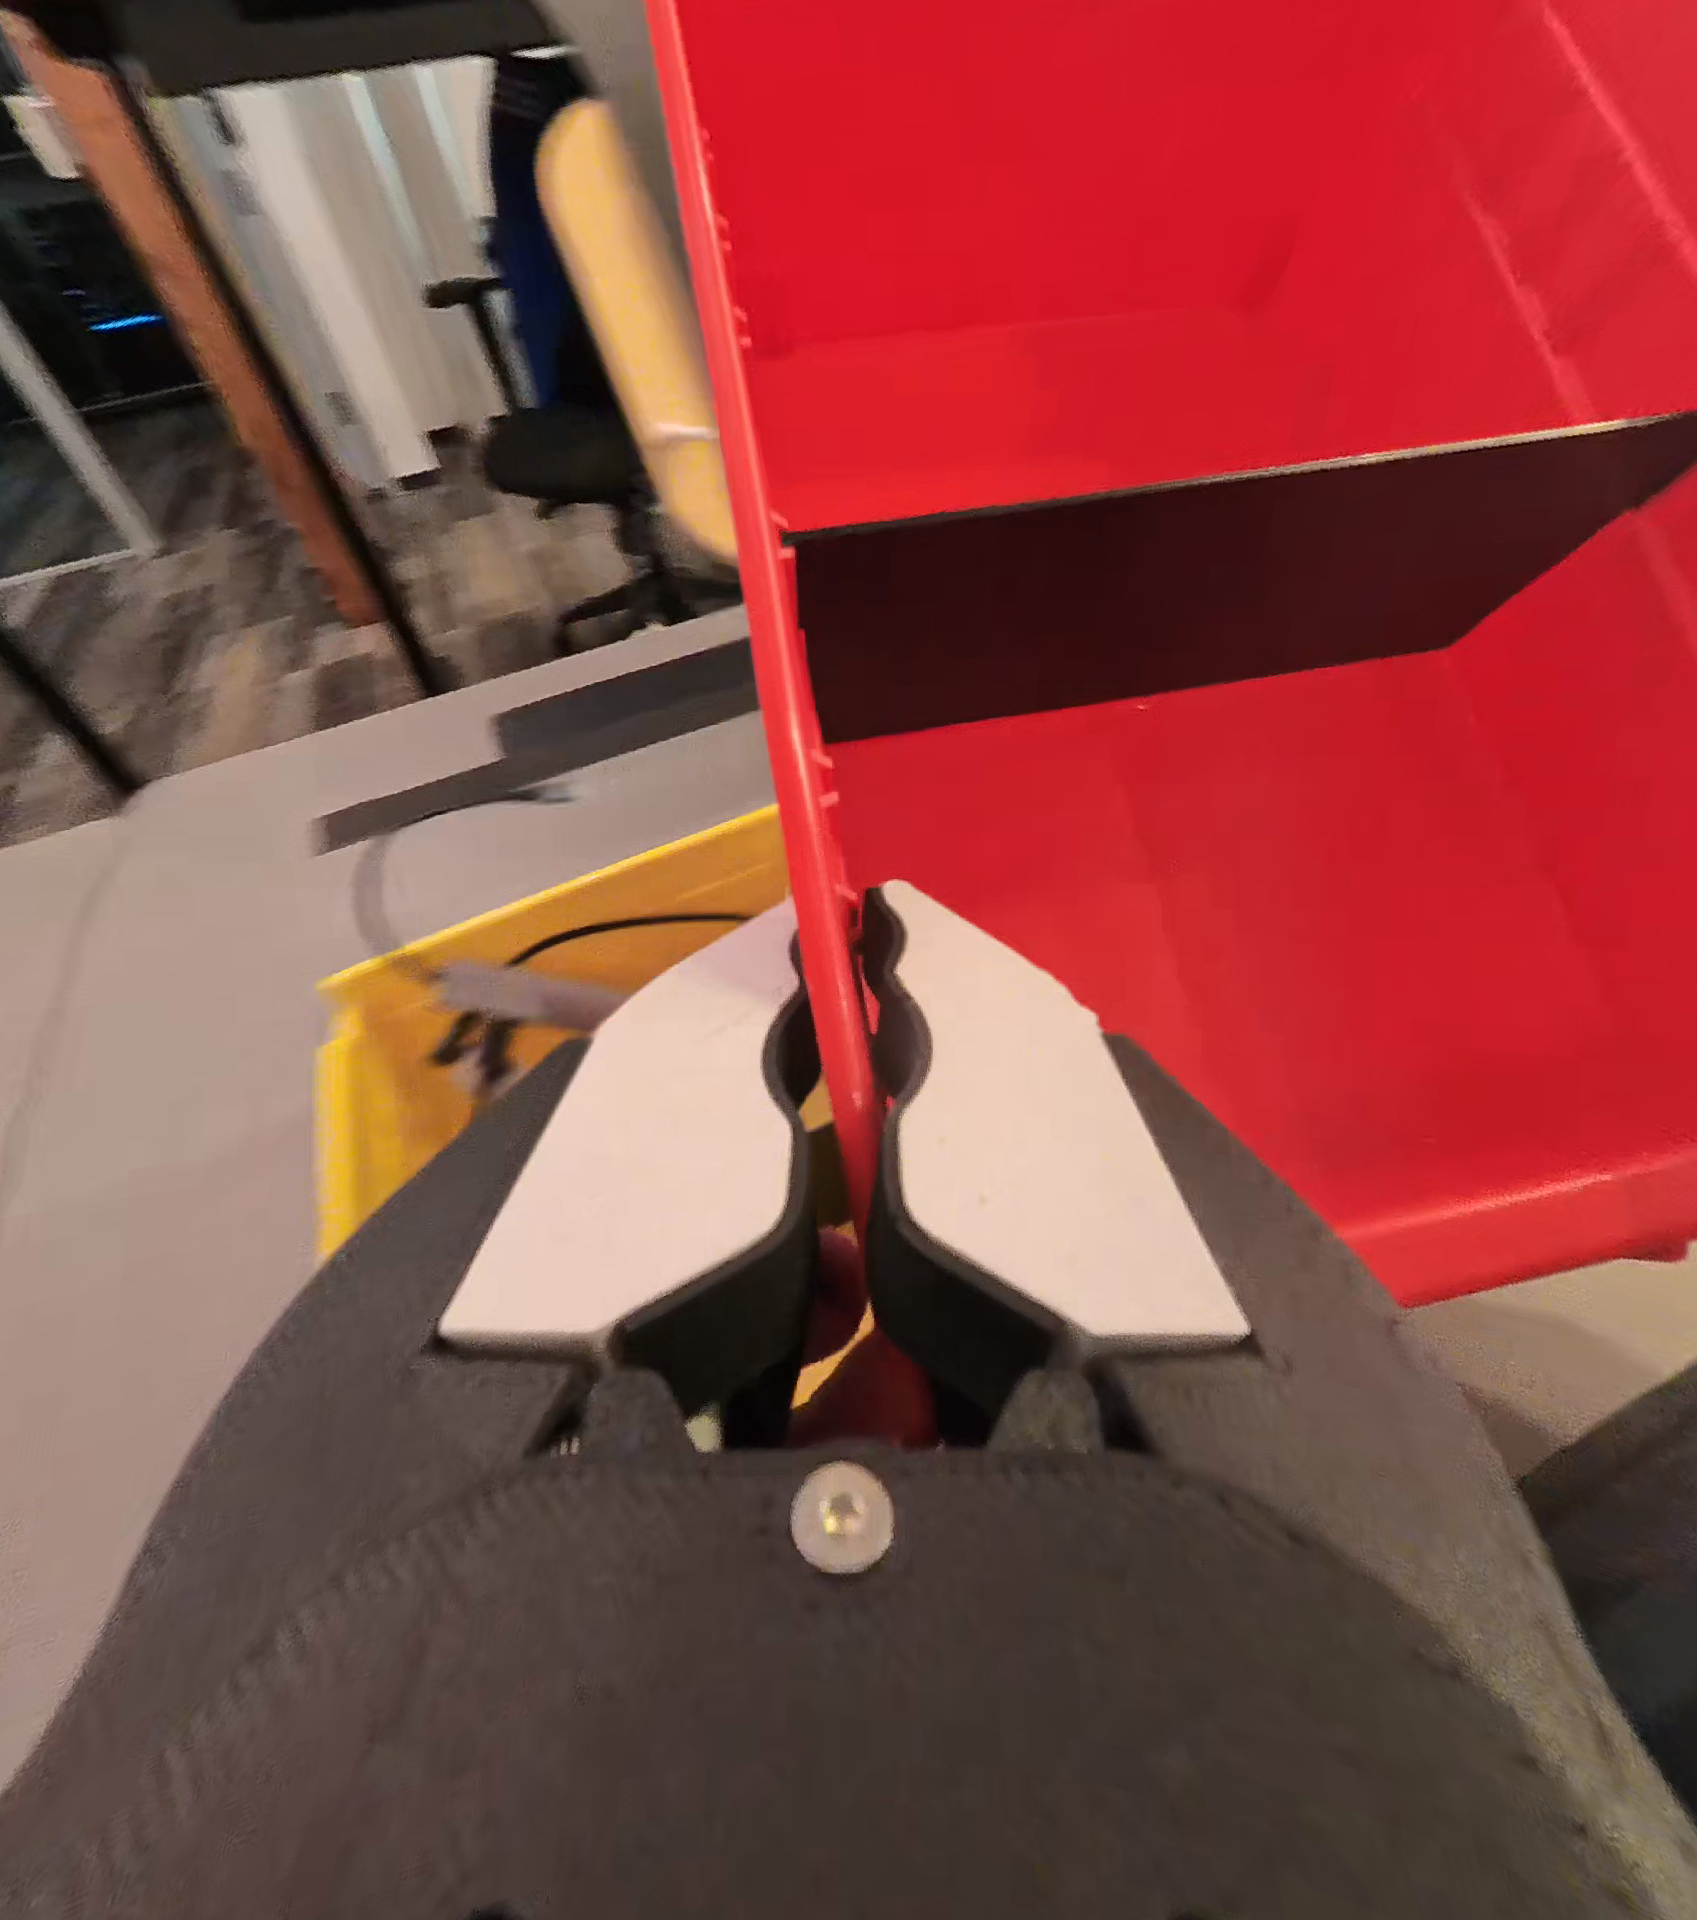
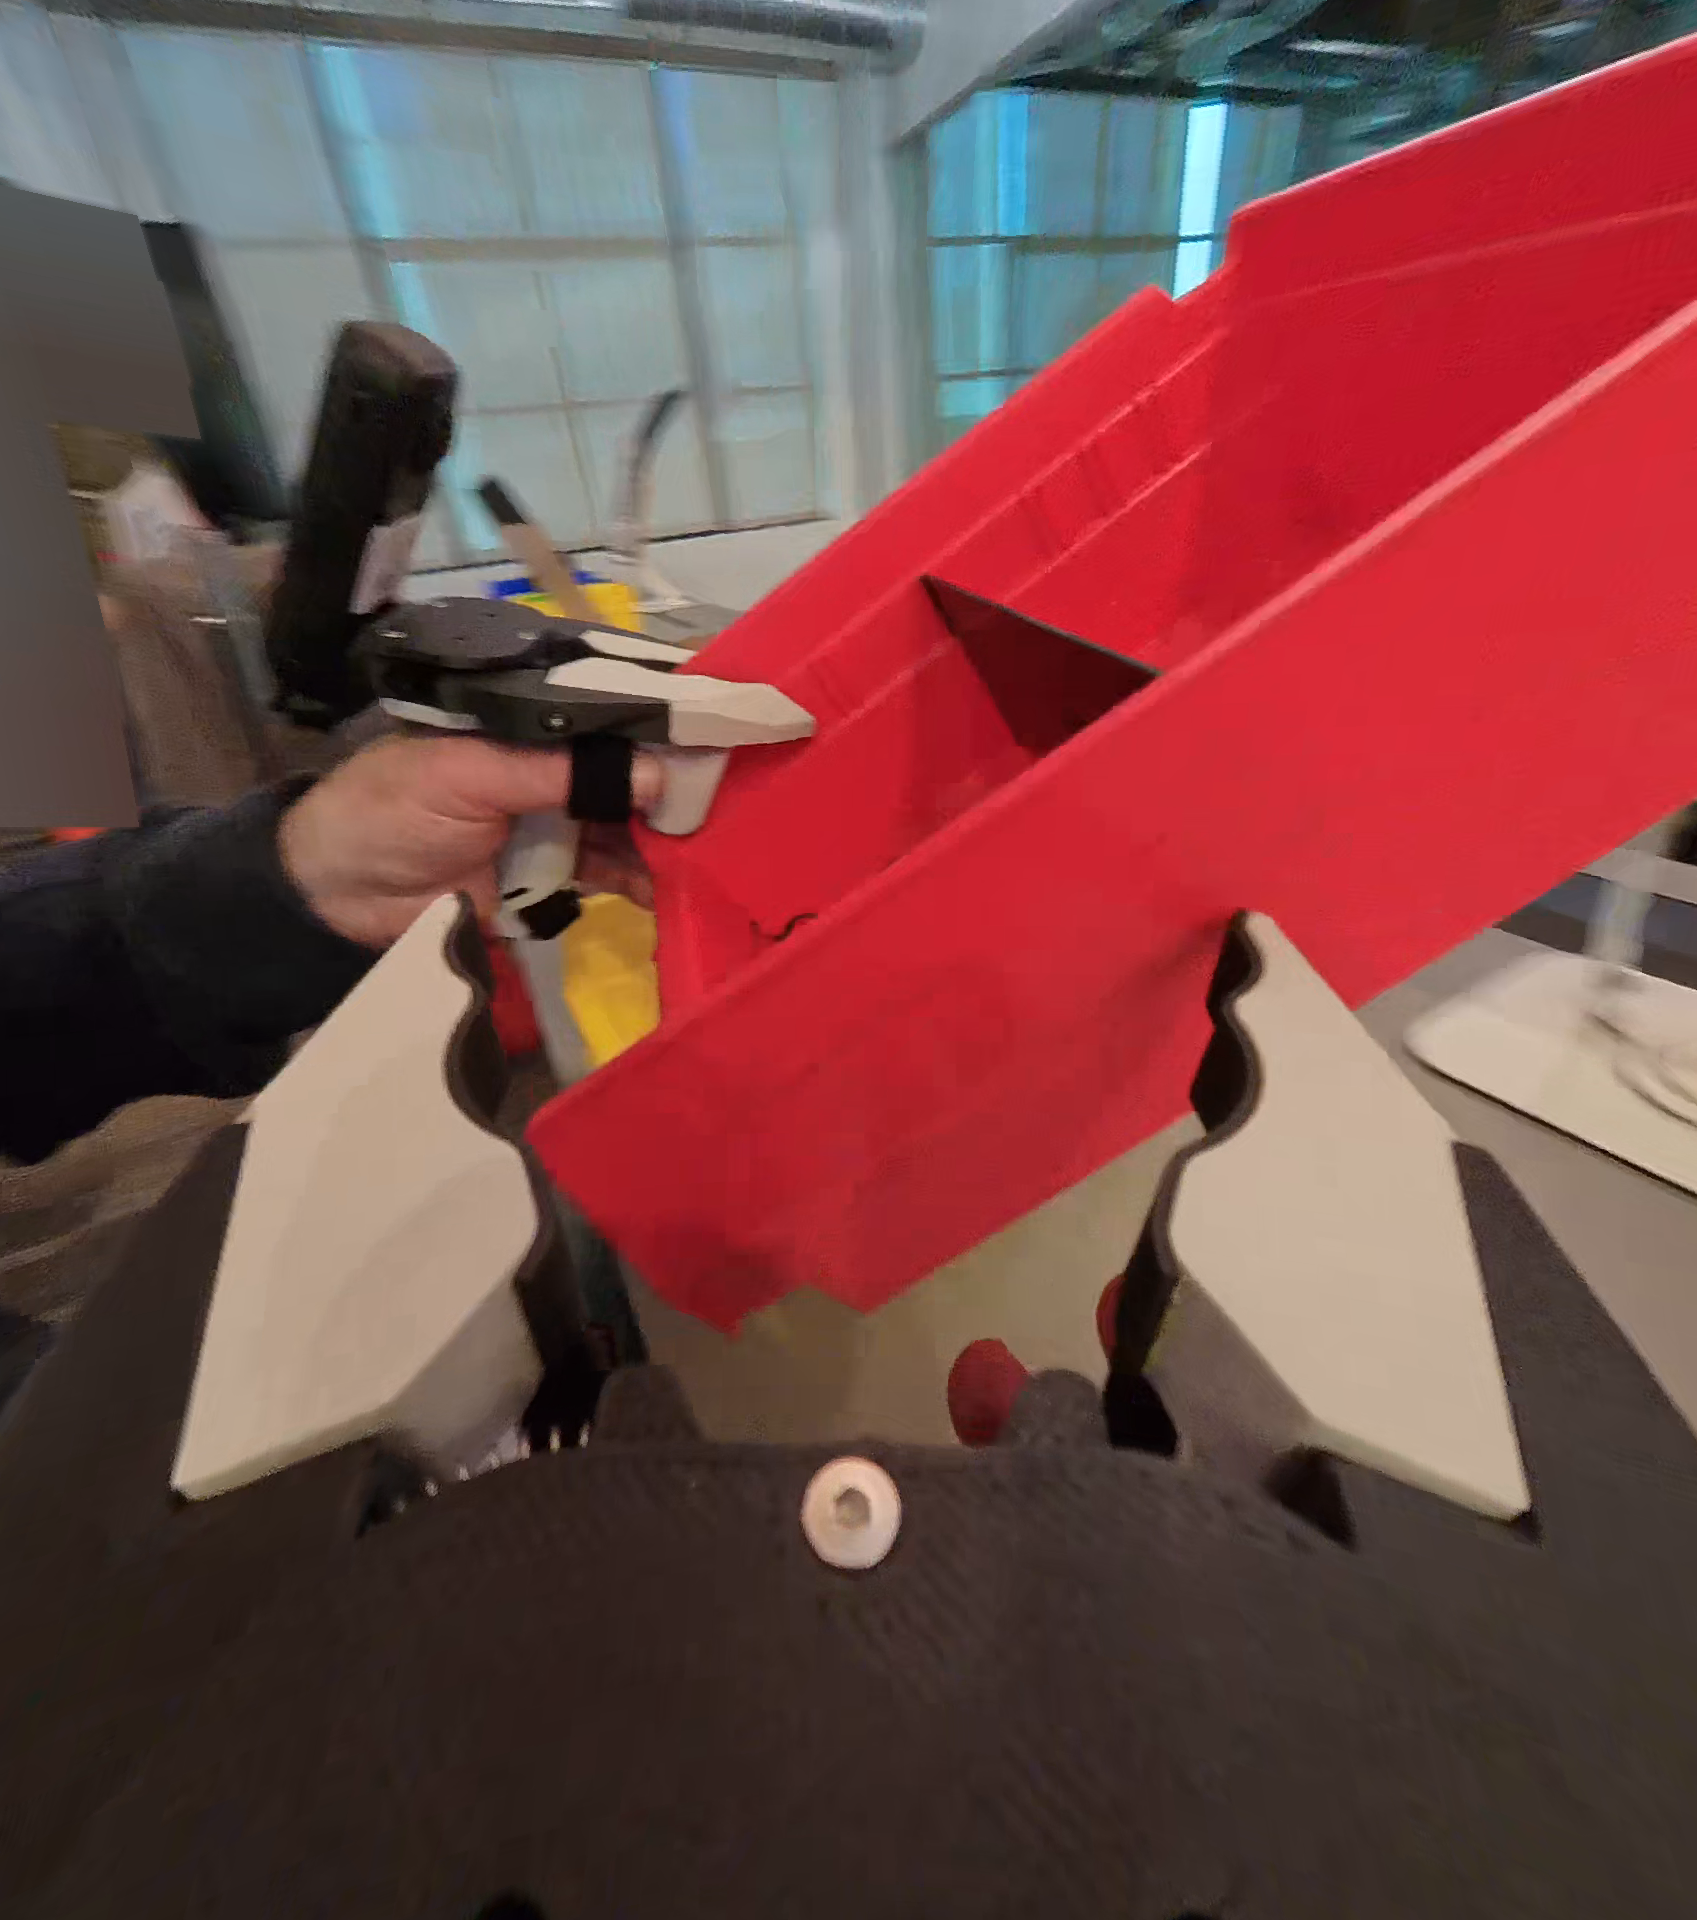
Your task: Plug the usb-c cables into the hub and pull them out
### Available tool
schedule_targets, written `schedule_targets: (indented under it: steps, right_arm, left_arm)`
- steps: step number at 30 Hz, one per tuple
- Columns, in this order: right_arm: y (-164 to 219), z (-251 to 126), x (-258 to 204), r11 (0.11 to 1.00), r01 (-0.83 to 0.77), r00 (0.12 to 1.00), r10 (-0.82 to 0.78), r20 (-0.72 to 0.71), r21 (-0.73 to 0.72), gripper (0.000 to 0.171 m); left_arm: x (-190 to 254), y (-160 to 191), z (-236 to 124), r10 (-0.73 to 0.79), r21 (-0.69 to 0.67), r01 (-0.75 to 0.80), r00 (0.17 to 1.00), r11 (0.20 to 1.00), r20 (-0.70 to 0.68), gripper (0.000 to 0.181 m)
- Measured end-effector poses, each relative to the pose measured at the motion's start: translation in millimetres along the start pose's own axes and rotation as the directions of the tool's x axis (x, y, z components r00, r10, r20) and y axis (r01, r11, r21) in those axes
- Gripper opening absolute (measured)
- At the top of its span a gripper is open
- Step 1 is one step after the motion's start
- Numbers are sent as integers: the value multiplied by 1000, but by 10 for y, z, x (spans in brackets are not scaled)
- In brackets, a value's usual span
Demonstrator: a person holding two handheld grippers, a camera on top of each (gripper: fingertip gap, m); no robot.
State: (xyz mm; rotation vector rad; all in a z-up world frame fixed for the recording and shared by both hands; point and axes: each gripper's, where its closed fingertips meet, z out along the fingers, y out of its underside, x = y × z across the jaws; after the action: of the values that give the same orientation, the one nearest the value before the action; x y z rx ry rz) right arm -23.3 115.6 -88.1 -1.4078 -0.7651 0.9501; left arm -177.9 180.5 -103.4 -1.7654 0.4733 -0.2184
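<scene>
Two tools at one red bin

Two tools meet a tilted red bin [image 1: 1291,935]. The left tool [image 1: 839,997] is clenched on its side wall. The right tool [image 2: 849,1023] is released, its fingers spread around the bin's corner. At lower left, a yellow bin [image 1: 376,1081] holds a grey hub [image 1: 522,992] and black cable [image 1: 615,930].

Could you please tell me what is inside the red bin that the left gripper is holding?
The red bin shows only a black divider across bare red floor and walls. Its lowest corner lies behind the left gripper, so anything there cannot be seen.

One red bin [image 1: 1239,260], one yellow bin [image 1: 553,945], one black divider [image 1: 1187,582], two claws.
</scene>
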Motion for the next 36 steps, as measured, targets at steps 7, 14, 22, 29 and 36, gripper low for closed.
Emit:
schedule_targets:
  steps: [7,14,22,29,36]
  right_arm:
    - [37,-1044,725,999,-25,929,34,-369,29,131]
    - [642,-1869,1196,970,-228,872,162,-462,-89,130]
    - [1116,-2217,1414,914,-365,837,238,-493,-179,120]
    - [1137,-2528,1717,913,-272,773,19,-634,-304,61]
    - [1105,-2745,1983,818,-124,664,-353,-659,-562,24]
  left_arm:
    - [1336,-83,756,-12,-31,6,982,1000,-189,9]
    - [2343,465,1254,-165,-226,87,919,970,-357,24]
    - [2846,944,1343,-253,-366,80,855,927,-453,52]
    - [2956,752,1159,-286,-364,74,768,929,-574,67]
    - [1928,229,710,109,-161,-196,895,967,-432,57]
